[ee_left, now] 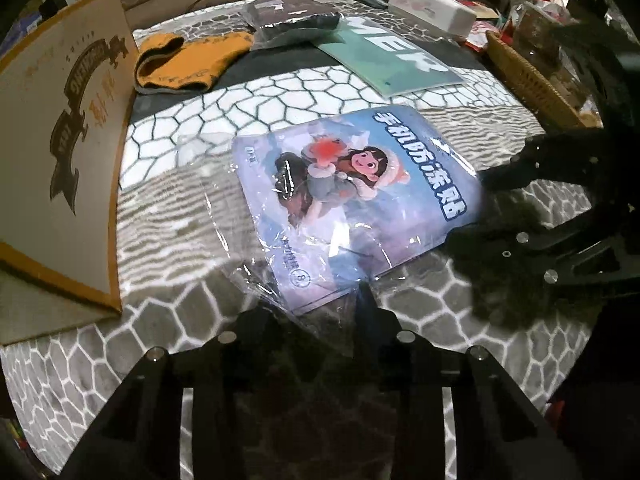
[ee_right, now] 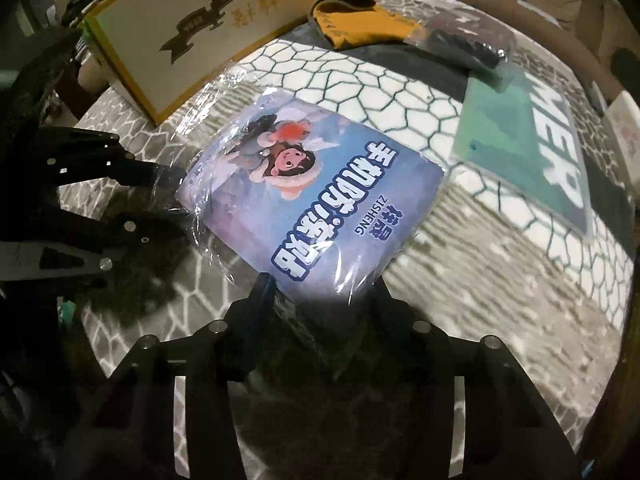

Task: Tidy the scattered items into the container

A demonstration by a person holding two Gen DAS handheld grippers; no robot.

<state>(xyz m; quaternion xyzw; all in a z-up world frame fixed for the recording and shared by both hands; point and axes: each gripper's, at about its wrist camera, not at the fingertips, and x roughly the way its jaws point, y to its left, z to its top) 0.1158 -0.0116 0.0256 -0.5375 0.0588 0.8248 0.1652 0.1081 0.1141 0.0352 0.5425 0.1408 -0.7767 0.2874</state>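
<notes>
Lying flat on the patterned cloth (ee_left: 248, 96), blue cartoon packet (ee_left: 356, 196) in glare-hazed clear wrap, left gripper (ee_left: 320, 312) and right gripper (ee_right: 324, 284) angled steeply down, each part-closed astride an edge, pad contact unclear, cardboard box (ee_left: 60, 152) at left, cut off.

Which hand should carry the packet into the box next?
Left, probably. The left gripper straddles the packet on the side nearest the box, a short carry; the right gripper straddles another edge, farther away.
</notes>
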